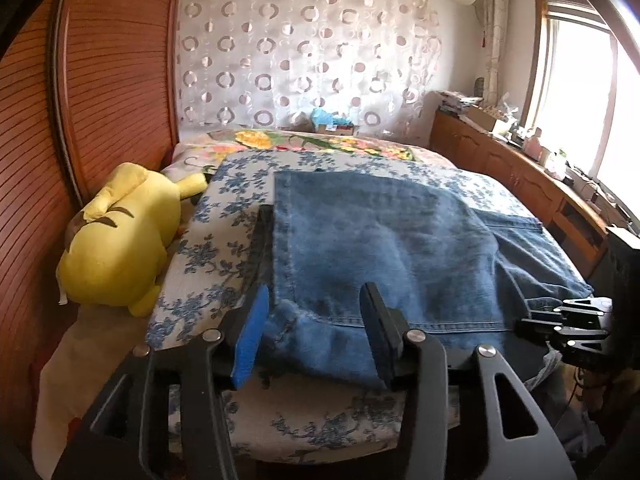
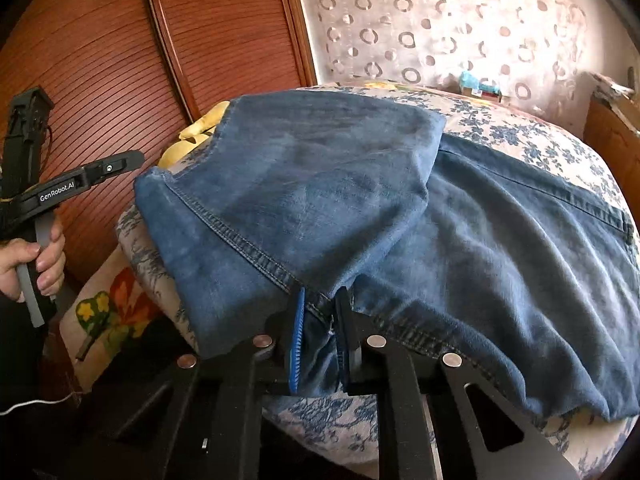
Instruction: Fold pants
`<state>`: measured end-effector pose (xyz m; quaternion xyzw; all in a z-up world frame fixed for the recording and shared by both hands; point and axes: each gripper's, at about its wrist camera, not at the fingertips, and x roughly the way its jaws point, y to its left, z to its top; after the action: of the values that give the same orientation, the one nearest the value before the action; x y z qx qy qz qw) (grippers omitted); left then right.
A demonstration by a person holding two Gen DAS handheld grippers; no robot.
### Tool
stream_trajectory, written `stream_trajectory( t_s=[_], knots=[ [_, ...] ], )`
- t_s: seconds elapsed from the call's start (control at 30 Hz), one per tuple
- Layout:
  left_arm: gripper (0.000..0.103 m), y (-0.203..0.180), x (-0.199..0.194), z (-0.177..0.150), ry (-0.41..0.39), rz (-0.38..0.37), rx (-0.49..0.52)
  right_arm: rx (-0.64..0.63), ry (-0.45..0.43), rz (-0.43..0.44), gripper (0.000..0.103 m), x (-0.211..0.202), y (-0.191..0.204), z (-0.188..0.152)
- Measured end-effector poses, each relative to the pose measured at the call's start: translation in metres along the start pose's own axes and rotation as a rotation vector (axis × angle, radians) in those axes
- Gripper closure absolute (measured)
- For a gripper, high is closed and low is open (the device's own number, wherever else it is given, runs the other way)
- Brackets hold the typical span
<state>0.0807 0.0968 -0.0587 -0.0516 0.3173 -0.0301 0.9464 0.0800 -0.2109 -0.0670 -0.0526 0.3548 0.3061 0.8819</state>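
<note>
Denim edge, lower centre: your right gripper (image 2: 320, 340) pinches the folded blue denim pants (image 2: 360, 208) for lifting; your left gripper (image 1: 316, 332) straddles them, unclamped.

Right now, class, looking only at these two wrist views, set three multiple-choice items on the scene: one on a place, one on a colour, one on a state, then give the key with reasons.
1. Where does the plush toy lie?
A. on top of the jeans
B. beside the wooden panel, at the bed's edge
C. on the windowsill

2. What colour is the plush toy?
A. yellow
B. red
C. green

3. How does the right gripper stand?
A. wide open above the bed
B. shut on nothing
C. shut on the jeans' edge

Key:
1 B: it rests against the ribbed wooden panel, apart from the jeans.
2 A: its body is plainly yellow.
3 C: denim is pinched between its two pads in the right wrist view, while the left gripper stands open around a fold.
</note>
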Motion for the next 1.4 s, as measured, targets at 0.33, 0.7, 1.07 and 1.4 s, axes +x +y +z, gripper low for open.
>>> stream_trajectory(
  t_s=[0.33, 0.7, 1.07, 1.4],
  knots=[
    [0.033, -0.041, 0.018, 0.0, 0.038, -0.064, 0.061, 0.031, -0.041, -0.025, 0.089, -0.02, -0.002, 0.002],
    [0.029, -0.07, 0.054, -0.011, 0.15, -0.115, 0.059, 0.077, -0.1, -0.131, 0.084, -0.05, -0.024, -0.014],
    [0.023, -0.09, 0.062, -0.021, 0.174, -0.03, 0.099, 0.154, -0.096, -0.273, 0.083, -0.079, -0.056, -0.038],
    [0.022, -0.098, 0.062, -0.027, 0.153, 0.015, 0.067, 0.309, -0.123, -0.417, 0.066, -0.123, -0.099, -0.07]
  ],
)
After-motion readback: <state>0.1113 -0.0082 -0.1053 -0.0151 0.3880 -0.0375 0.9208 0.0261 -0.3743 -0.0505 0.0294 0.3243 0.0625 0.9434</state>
